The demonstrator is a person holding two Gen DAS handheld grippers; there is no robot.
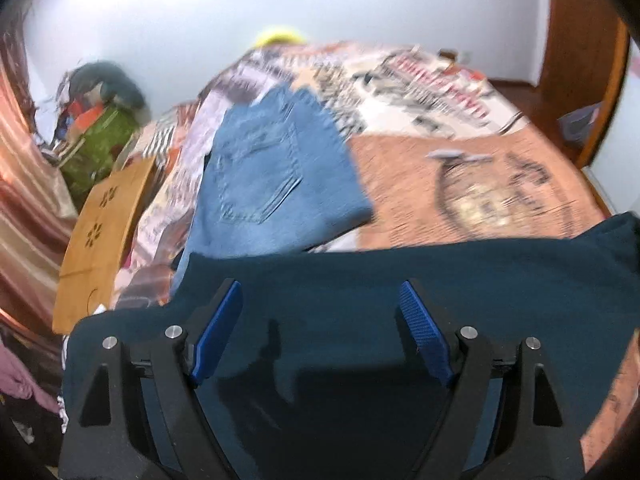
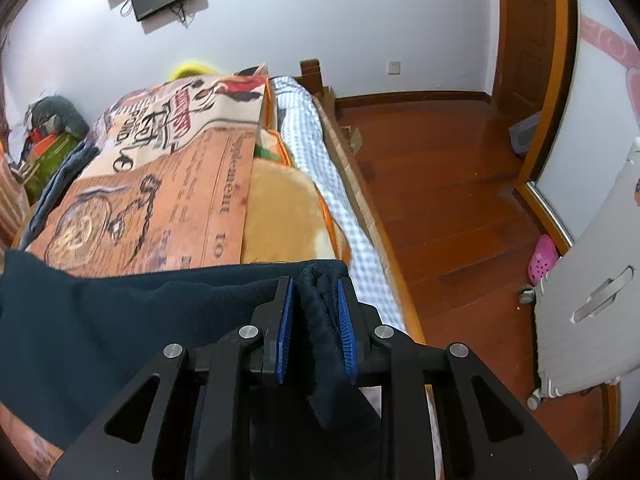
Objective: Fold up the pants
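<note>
Dark navy pants (image 1: 440, 280) lie spread across the near end of the bed. My left gripper (image 1: 320, 286) hovers over them, jaws wide open, with nothing between the blue pads (image 1: 218, 332). In the right wrist view the same pants (image 2: 140, 312) stretch off to the left. My right gripper (image 2: 315, 282) is shut on a bunched fold at their right edge, near the side of the bed. A folded pair of light blue jeans (image 1: 272, 176) rests farther up the bed on the left.
A printed orange bedspread (image 1: 460, 184) covers the bed. A wooden board (image 1: 104, 224) and a heap of clothes and bags (image 1: 100, 136) stand at its left. On the right are a checked sheet (image 2: 320, 160), wooden floor (image 2: 440, 200), a grey suitcase (image 2: 592, 300) and a pink shoe (image 2: 542, 258).
</note>
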